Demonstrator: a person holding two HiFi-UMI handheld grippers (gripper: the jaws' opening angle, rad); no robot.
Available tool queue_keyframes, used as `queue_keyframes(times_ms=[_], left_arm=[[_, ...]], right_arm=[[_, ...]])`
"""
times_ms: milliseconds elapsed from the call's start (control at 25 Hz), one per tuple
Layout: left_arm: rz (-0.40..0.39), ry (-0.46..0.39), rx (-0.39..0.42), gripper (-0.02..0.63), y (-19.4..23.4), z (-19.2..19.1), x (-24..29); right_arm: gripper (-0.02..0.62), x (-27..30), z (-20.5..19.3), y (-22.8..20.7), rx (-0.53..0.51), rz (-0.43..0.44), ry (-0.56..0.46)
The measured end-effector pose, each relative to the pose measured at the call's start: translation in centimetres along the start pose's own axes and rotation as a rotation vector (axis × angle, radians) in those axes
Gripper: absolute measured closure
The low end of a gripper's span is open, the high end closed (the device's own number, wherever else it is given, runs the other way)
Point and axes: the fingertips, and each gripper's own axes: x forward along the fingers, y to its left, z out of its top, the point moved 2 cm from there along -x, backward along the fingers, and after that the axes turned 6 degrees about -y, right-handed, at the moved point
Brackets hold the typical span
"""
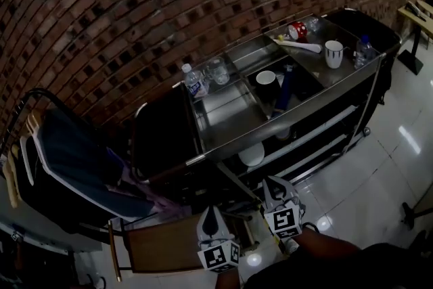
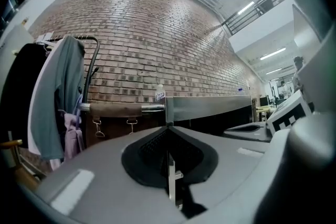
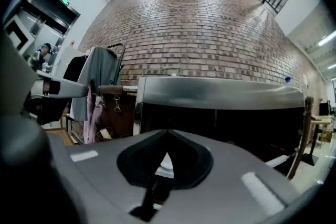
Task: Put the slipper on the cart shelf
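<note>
Both grippers were held low in front of the cart, side by side and pointing at it. Left gripper (image 2: 167,131): jaws together, nothing between them. Right gripper (image 3: 167,136): jaws fully closed too, empty, tip just short of the cart's lower level.

Just past the right gripper a white rounded item, apparently the slipper (image 1: 252,154), lay on the cart's lower shelf (image 1: 308,139), under the steel top and clear of both grippers. It also showed as a white patch behind the right jaws.

Cart (image 1: 226,135) top: bare steel tray at the near left, a water bottle (image 1: 193,80) at its back corner, a white cup (image 1: 266,78) and a blue item (image 1: 284,93) in the dark middle compartments, a white mug (image 1: 333,53) and a red round thing (image 1: 297,30) further right. A dark bag (image 1: 162,139) hung at the cart's left end.

Left of the cart stood a clothes rack with a grey garment (image 1: 74,159). Brick wall (image 1: 135,3) behind everything.
</note>
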Motion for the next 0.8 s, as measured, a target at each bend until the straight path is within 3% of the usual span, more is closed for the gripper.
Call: queue_keyframes(times_ms=[200,560,800], left_arm=[[-0.018,-0.016,0.001,0.591,-0.3,0.7,-0.3],[-0.050,-0.019,0.000,0.591,-1.2,0.1,-0.5],[-0.085,-0.031,0.043,0.591,-2.4,0.5,-0.9]], right_arm=[[0.594,-1.2,3.2,0.6,-0.005,0.014,-0.047],[0.594,-2.4,1.3,1.4,-0.017,0.027,-0.038],[0.594,-3.0,2.0,1.1,-0.038,0.013,-0.027]])
